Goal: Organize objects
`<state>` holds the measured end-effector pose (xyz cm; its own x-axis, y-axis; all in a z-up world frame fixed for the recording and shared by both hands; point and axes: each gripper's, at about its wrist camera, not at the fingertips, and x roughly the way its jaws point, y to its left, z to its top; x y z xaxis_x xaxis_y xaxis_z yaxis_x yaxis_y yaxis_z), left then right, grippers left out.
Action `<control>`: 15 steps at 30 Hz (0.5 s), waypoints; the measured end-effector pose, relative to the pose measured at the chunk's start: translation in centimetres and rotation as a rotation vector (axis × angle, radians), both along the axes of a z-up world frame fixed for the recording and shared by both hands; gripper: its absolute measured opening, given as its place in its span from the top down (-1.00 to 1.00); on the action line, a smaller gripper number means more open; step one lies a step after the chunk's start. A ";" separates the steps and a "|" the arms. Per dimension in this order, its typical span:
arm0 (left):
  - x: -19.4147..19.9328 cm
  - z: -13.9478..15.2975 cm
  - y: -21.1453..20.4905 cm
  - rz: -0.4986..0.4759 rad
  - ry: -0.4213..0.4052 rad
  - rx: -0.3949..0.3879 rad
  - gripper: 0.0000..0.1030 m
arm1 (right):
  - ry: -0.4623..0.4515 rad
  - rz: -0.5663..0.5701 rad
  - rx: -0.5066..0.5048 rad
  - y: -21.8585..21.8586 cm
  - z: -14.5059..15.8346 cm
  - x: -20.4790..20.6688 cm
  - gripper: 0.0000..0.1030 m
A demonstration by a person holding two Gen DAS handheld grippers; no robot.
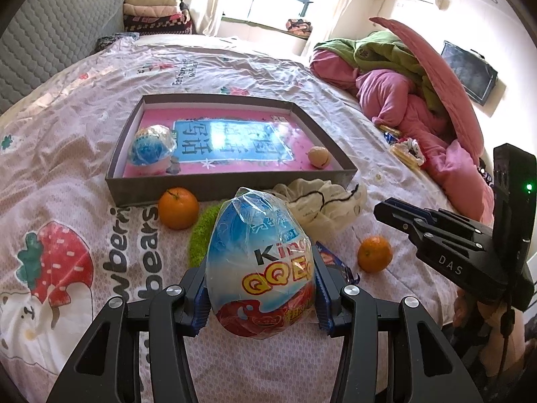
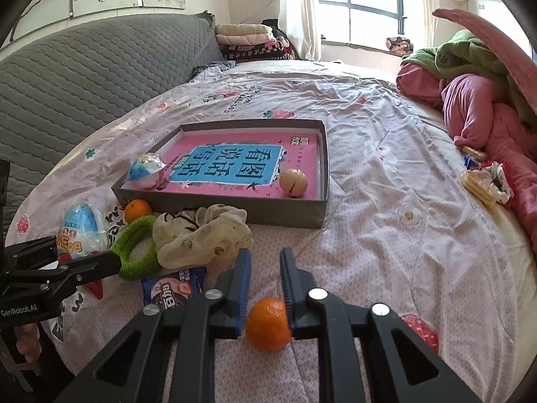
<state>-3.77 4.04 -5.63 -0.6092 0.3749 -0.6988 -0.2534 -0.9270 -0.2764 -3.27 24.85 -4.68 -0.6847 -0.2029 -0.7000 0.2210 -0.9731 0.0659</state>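
The wrapped toy egg (image 1: 260, 265) stood upright, clamped between the blue pads of the left hand-held gripper (image 1: 261, 297), above the bed (image 1: 84, 127) just short of the grey box (image 1: 231, 186). A tangerine (image 2: 267, 324) sat between the right hand-held gripper (image 2: 265, 277) fingers, touching both pads, low over the sheet beside a snack packet (image 2: 173, 288).

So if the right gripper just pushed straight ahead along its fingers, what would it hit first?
The right gripper already has an orange between its jaws. Ahead lies bare bedsheet, then the near wall of the grey box, probably its right part; depth is hard to judge through the fisheye.
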 end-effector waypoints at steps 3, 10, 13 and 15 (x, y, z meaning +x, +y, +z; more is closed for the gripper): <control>-0.4 0.2 0.1 -0.001 0.002 0.002 0.00 | 0.006 0.002 -0.005 0.0 0.2 -0.1 0.72; -1.2 0.4 0.1 -0.002 0.007 -0.002 0.00 | 0.027 0.004 -0.012 0.0 0.6 -0.5 0.73; -1.7 0.6 0.0 0.002 0.010 0.000 0.00 | 0.029 0.007 -0.015 -0.1 0.7 -0.8 0.73; -2.1 0.7 -0.1 0.004 0.011 -0.001 0.00 | 0.031 0.010 -0.018 -0.2 0.8 -1.0 0.73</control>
<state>-5.87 3.98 -4.95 -0.6180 0.3720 -0.6926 -0.2528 -0.9282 -0.2731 -4.27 24.63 -3.91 -0.7041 -0.2219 -0.6746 0.2329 -0.9695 0.0758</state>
